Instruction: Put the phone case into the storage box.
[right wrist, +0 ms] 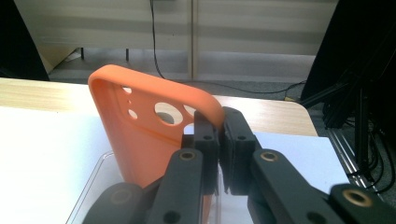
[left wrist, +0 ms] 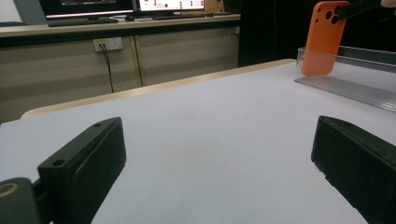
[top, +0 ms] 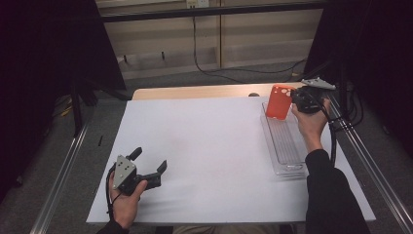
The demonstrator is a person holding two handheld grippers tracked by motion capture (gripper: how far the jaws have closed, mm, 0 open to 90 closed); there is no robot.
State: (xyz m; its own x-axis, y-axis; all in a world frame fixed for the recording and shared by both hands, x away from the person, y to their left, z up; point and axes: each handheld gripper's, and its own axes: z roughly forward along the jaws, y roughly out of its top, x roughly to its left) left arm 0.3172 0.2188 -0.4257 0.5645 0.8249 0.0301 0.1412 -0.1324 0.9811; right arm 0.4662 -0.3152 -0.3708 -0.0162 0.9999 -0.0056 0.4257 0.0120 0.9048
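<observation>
the right tool [top: 293, 99] is clamped on the upper edge of an orange phone case [top: 279, 102], its two black jaws pressed together on the rim close to the camera cut-outs, as the right gripper view shows [right wrist: 219, 122]. the phone case [right wrist: 144, 135] stands almost upright, tilted a little, with its lower end inside the far end of a clear plastic tray [top: 287, 161]; whether that end touches the tray floor cannot be told. the tray is long and narrow and lies on the right side of the worktop [top: 204, 146], running from the far edge toward the person. the right hand [top: 311, 119] wraps the tool from behind, a dark sleeve below it and a cable trailing down beside the wrist. the left tool [top: 148, 165] rests low over the near left part of the worktop, well apart from the tray, with its jaws spread wide and nothing between them; the left gripper view shows the two black jaws [left wrist: 219, 163] on either side of bare white surface, with the phone case [left wrist: 324, 37] and the tray [left wrist: 355, 79] far off at the upper right. the left hand [top: 127, 200] holds that tool from below. the worktop is covered by a white sheet [top: 195, 185], with a strip of pale wood [top: 195, 91] showing along its far edge.
</observation>
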